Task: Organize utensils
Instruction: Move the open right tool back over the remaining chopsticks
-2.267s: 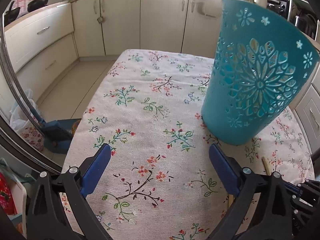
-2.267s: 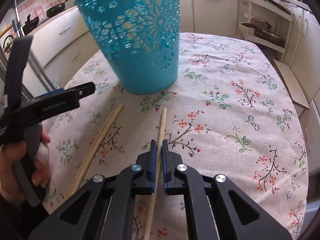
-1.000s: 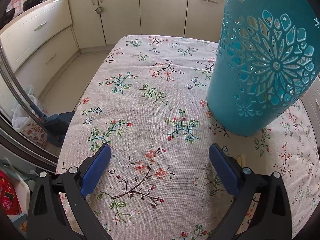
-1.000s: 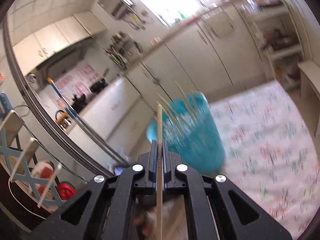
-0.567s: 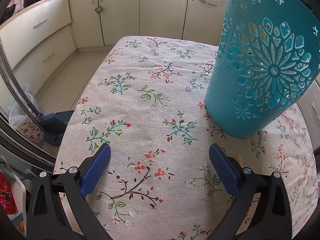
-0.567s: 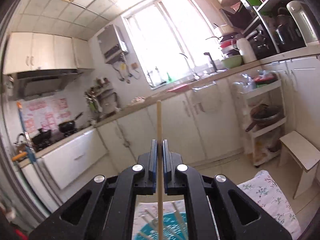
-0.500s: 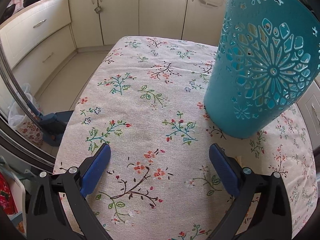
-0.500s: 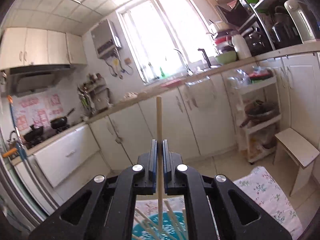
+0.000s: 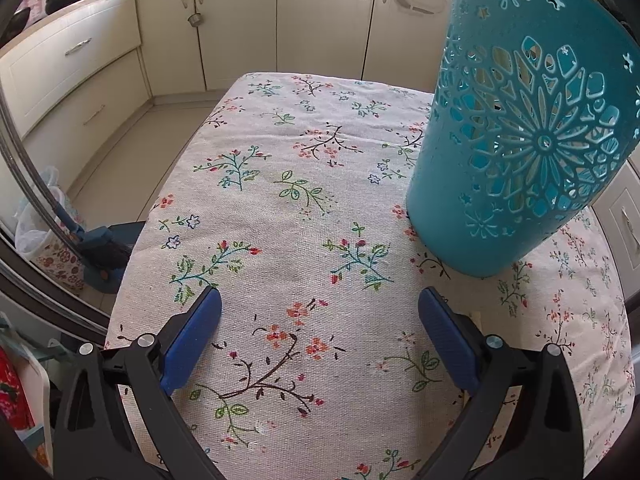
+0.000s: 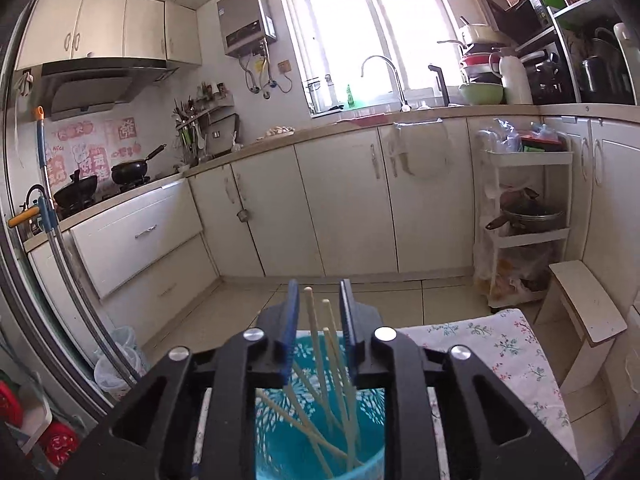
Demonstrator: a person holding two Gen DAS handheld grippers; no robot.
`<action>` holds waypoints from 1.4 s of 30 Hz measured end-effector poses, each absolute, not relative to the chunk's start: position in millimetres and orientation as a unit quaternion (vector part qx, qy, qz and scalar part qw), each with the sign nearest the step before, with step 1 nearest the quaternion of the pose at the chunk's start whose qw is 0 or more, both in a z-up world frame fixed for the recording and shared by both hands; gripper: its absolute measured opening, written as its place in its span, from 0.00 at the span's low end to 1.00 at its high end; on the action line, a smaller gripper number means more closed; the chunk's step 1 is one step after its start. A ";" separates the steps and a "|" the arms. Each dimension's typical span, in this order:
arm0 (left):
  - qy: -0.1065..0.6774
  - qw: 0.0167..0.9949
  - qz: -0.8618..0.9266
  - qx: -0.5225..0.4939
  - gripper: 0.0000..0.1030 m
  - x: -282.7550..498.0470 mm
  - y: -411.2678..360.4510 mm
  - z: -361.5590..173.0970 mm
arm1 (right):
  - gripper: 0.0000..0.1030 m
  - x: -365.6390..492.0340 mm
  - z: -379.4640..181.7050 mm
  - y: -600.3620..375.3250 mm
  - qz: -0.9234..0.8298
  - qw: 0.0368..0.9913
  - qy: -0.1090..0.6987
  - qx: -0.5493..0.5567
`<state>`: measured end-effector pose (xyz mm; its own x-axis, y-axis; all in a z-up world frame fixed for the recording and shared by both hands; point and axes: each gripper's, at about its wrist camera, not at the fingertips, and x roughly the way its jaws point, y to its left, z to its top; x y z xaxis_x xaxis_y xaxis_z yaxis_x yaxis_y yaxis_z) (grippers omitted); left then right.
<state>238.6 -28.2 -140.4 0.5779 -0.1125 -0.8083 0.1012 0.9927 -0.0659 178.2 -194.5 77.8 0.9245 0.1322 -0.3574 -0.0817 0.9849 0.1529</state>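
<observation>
1. Left wrist view, far left of the frame: I see a mop (image 9: 94, 240) standing on the kitchen floor beside the table edge, with pale cabinets (image 9: 240, 24) across the top of the frame.
2. Lower left to lower right of the same view: my left gripper (image 9: 320, 312) hangs over the flowered tablecloth (image 9: 280, 208) with its blue pads (image 9: 192, 336) spread wide and nothing between them.
3. Lower right, just behind the right-hand pad: a pale stick end (image 9: 476, 318) lies on the cloth; I take it for a chopstick, though most of it is hidden by the finger.
4. Right side of the frame: the teal utensil holder (image 9: 516, 152) stands upright on the cloth, its cut-out flower pattern facing me, near the gripper but not touching it.
5. Right wrist view, left side: a stove with black pans (image 10: 100, 184) sits in the middle left, and a range hood above it.
6. Centre bottom: my right gripper (image 10: 319, 312) is parted to a narrow gap and grips nothing. It looks down into the holder's open top (image 10: 320, 440).
7. Inside that holder: several chopsticks (image 10: 332, 368) lean at different angles, two tips rising between my pads without touching either one.
8. Right side: a white shelf rack (image 10: 524, 232) stands against the cabinets, and a corner of the cloth-covered table shows at lower right.
</observation>
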 end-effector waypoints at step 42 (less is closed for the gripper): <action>0.444 0.893 -0.046 -0.063 0.93 236.8 -8.7 -138.6 | 0.10 102.1 -87.8 -150.1 0.060 0.881 0.468 -0.032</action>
<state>236.8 -8.7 -138.6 0.6019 -0.1383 -0.7865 0.0261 0.9878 -0.1537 102.1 -150.1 -87.8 0.5554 0.0758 -0.8281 -0.1359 0.9907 -0.0004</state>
